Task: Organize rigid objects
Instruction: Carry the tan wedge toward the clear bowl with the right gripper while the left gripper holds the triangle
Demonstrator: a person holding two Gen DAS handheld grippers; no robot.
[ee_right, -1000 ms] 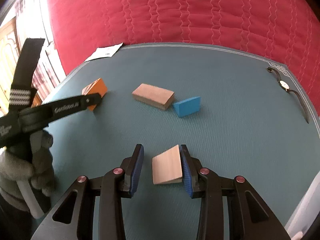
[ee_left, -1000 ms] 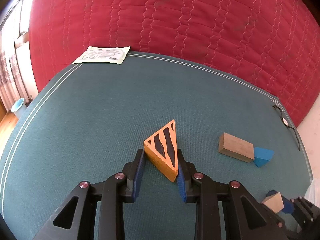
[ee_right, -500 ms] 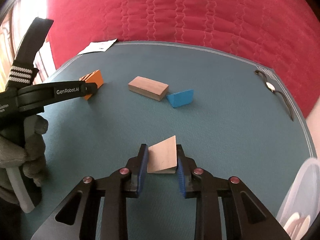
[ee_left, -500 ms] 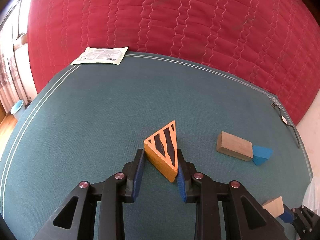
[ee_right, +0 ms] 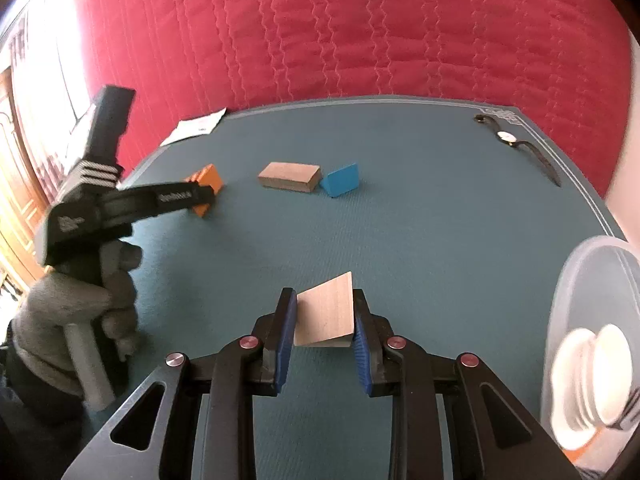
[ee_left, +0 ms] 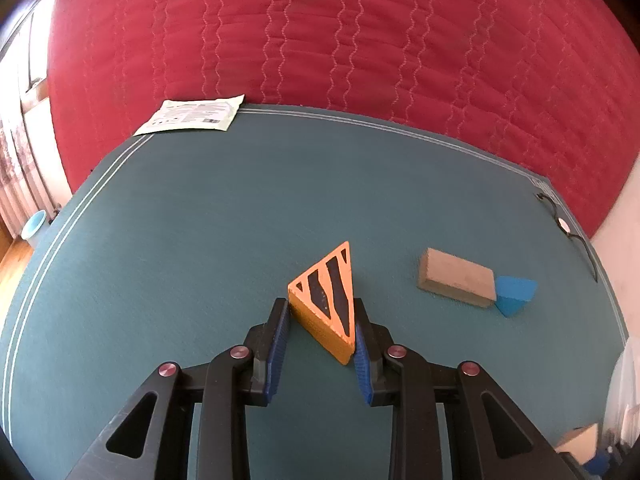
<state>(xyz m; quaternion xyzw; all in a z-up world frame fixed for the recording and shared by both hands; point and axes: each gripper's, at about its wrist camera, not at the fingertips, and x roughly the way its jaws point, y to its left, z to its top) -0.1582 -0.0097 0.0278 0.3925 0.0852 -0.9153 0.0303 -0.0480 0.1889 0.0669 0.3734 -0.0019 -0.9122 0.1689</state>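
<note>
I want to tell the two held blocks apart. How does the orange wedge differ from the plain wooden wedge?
The orange wedge is painted orange with black stripes; the wooden wedge is bare pale wood. The orange wedge is in the left hand-held gripper, far from the clear container; the wooden wedge is in the right hand-held gripper, beside the container. Both are triangular and clamped between blue pads.
</note>
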